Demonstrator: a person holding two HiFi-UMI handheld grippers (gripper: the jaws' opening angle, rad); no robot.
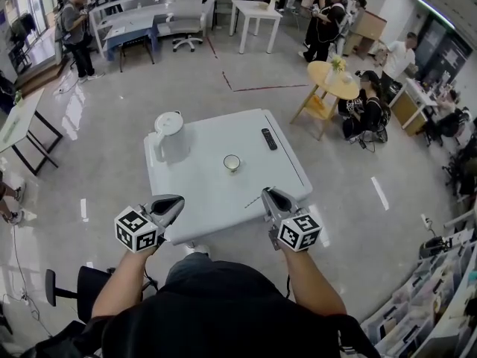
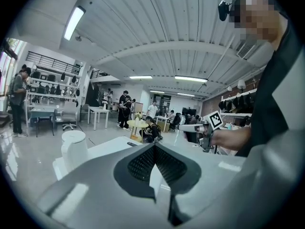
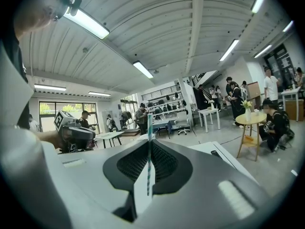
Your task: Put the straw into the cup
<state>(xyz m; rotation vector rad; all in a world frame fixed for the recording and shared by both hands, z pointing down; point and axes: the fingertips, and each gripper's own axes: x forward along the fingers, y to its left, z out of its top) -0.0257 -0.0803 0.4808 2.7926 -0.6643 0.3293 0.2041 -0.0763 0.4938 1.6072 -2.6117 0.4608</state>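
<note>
A small white cup [image 1: 232, 162] stands near the middle of the pale table [image 1: 209, 200]. My right gripper [image 1: 267, 193] hovers over the table's near right edge, shut on a thin teal-and-white striped straw [image 3: 149, 128] that sticks out past the pads [image 3: 149, 144]. From the head view the straw [image 1: 257, 198] shows as a thin line slanting from the jaw tips. My left gripper [image 1: 177, 200] is over the near left edge, shut with nothing in it [image 2: 155, 147]. Both grippers are well short of the cup.
A white kettle [image 1: 168, 129] stands at the table's far left corner, and a dark remote [image 1: 269, 139] lies at the far right. A yellow round table [image 1: 333, 80], desks and several people fill the room beyond.
</note>
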